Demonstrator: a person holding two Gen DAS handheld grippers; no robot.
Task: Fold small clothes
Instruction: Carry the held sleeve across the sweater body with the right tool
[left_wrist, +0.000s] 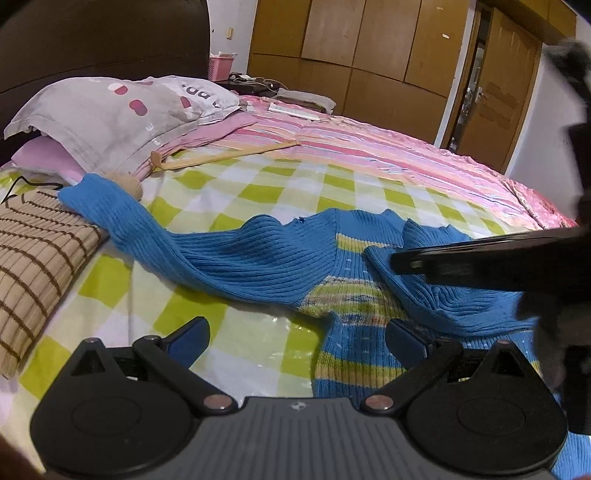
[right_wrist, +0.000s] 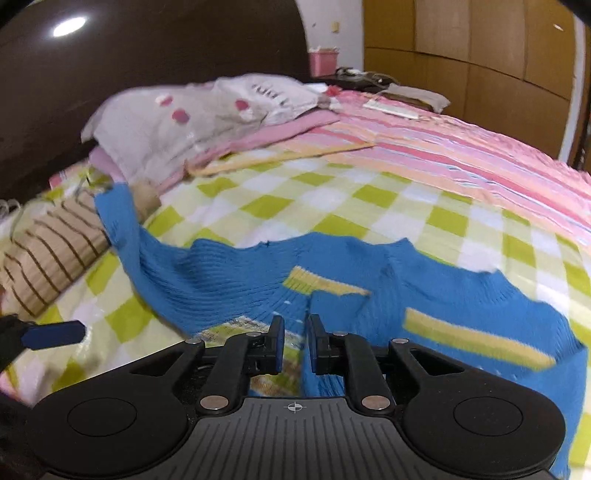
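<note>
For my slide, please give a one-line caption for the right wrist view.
Right gripper nearly closed over a blue ribbed sweater with yellow stripes, spread on a green-checked bedsheet.

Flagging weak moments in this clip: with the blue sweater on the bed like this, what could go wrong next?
The right gripper has its jaws nearly shut on a thin fold of the blue sweater; it may slip out. The long sleeve trails toward the striped cushion and could drag or bunch. The left gripper is open and holds nothing.

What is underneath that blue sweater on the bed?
The blue sweater lies on a green-and-white checked sheet, which shows all around it. Its far sleeve end rests against a tan striped pillow. Whatever lies directly beneath the knit is covered.
</note>
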